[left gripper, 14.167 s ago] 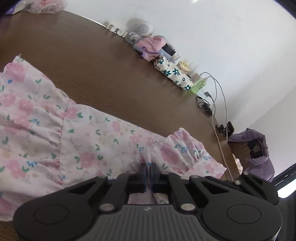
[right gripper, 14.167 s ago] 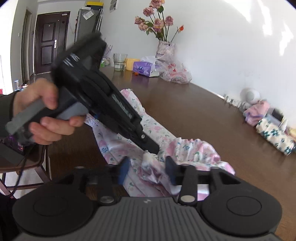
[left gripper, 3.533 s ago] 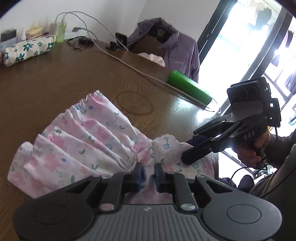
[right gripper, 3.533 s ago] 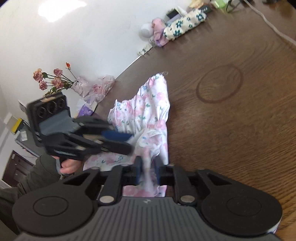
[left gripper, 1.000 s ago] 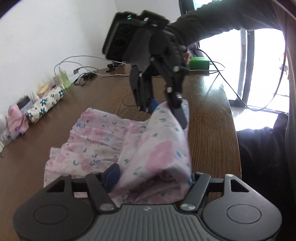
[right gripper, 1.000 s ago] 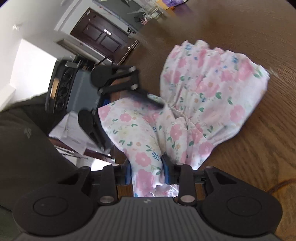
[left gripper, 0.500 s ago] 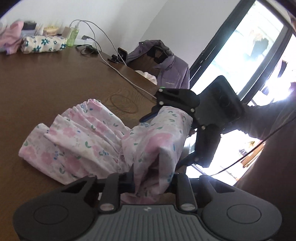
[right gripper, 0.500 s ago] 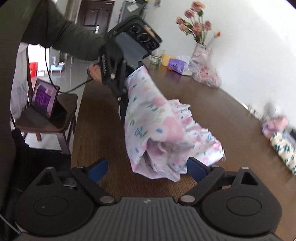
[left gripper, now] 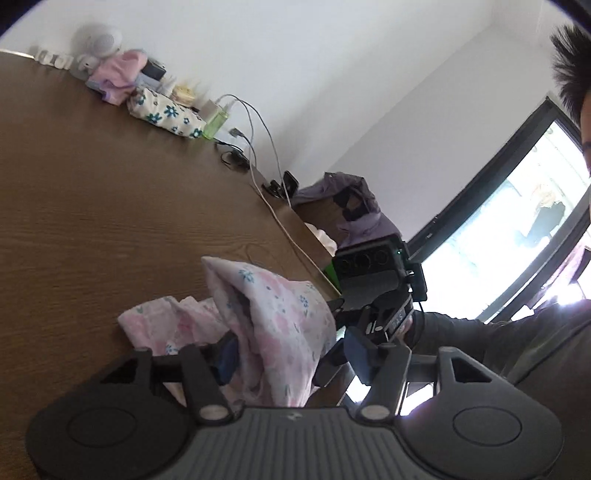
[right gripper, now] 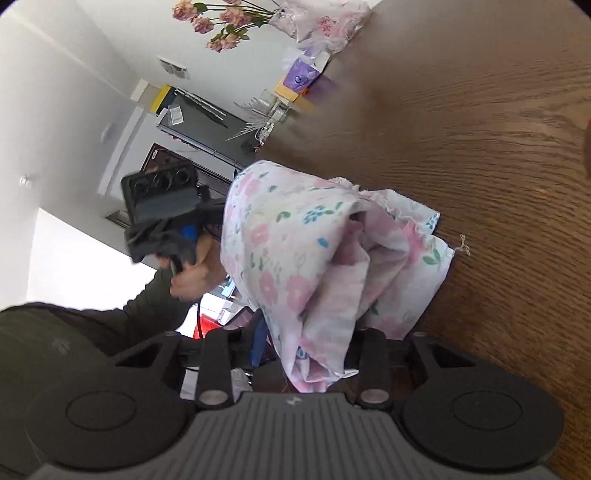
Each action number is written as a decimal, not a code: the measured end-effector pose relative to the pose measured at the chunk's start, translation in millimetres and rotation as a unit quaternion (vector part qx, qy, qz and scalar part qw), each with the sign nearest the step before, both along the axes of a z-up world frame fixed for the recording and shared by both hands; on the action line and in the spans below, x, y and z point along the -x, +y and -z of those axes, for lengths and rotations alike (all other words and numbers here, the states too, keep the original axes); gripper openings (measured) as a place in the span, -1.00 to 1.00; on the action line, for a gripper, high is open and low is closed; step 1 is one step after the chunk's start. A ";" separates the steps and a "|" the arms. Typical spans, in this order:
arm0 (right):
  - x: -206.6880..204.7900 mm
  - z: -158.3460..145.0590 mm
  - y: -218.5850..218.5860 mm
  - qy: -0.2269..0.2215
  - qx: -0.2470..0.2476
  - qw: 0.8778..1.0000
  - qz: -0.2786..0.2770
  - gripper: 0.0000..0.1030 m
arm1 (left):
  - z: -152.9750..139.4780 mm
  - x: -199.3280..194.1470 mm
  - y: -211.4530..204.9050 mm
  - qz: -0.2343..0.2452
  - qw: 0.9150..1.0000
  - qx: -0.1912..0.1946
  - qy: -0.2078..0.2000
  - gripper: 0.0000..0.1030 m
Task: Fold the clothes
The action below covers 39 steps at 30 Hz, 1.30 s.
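A pink floral garment (left gripper: 273,317) is bunched up at the near edge of the brown table (left gripper: 96,206). It hangs as a raised fold between the spread fingers of my left gripper (left gripper: 295,356), which is open. In the right wrist view the same garment (right gripper: 317,254) drapes between the spread fingers of my right gripper (right gripper: 308,345), also open. Each gripper shows in the other's view: the right one (left gripper: 376,295) just beyond the cloth, the left one (right gripper: 166,218) behind it.
Along the wall stand a floral pouch (left gripper: 166,114), pink cloth (left gripper: 118,74), a green bottle (left gripper: 218,123) and charger cables (left gripper: 258,147). A chair with a purple jacket (left gripper: 354,206) stands at the table end. A flower vase (right gripper: 317,22) stands far off.
My left gripper has opened from its hold on the garment. The right gripper stays open and has moved in around the cloth. Both cameras have swung round.
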State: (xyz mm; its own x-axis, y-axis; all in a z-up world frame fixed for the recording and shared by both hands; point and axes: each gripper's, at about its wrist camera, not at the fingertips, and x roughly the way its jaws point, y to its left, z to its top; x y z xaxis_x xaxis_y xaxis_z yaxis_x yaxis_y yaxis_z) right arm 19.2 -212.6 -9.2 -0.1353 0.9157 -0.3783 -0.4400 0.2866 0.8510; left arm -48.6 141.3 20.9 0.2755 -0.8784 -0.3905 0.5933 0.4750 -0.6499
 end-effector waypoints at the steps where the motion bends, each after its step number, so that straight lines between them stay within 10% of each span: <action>1: -2.8 0.0 1.5 0.009 0.007 1.000 0.005 -0.35 | 2.2 3.9 -2.4 -0.012 1.000 -0.014 0.001 0.08; 5: -10.9 -15.9 3.0 0.025 0.033 0.998 0.054 -0.06 | 13.9 12.5 -10.8 -0.063 0.993 -0.103 -0.002 -0.06; 9: 18.9 -55.7 3.3 -0.107 0.085 0.983 0.126 0.53 | 6.1 14.8 6.0 -0.110 0.990 -0.088 0.000 0.19; 12: 58.6 -73.0 6.7 -0.194 0.117 0.953 0.202 0.67 | -4.8 24.7 9.1 -0.178 0.975 -0.115 -0.065 0.78; 22: 101.6 -34.9 41.2 -0.235 0.164 0.905 0.314 0.71 | 14.8 -4.6 -23.8 -0.184 0.973 -0.138 -0.020 0.77; 30: 56.7 11.3 5.3 -0.021 0.040 0.932 0.360 -0.58 | 15.9 -18.0 -36.6 -0.205 0.970 -0.121 0.041 -0.30; 34: 58.0 2.8 0.1 -0.033 0.071 0.929 0.362 -0.26 | 10.1 -20.6 -43.2 -0.219 0.966 -0.129 0.050 -0.31; 36: 70.3 -14.5 -4.2 -0.090 0.120 0.910 0.387 0.28 | 9.1 -18.3 -46.5 -0.223 0.964 -0.136 0.044 -0.30; 39: 91.6 -38.6 -2.2 -0.190 0.161 0.874 0.418 0.36 | 8.3 -16.0 -50.9 -0.220 0.964 -0.146 0.041 -0.29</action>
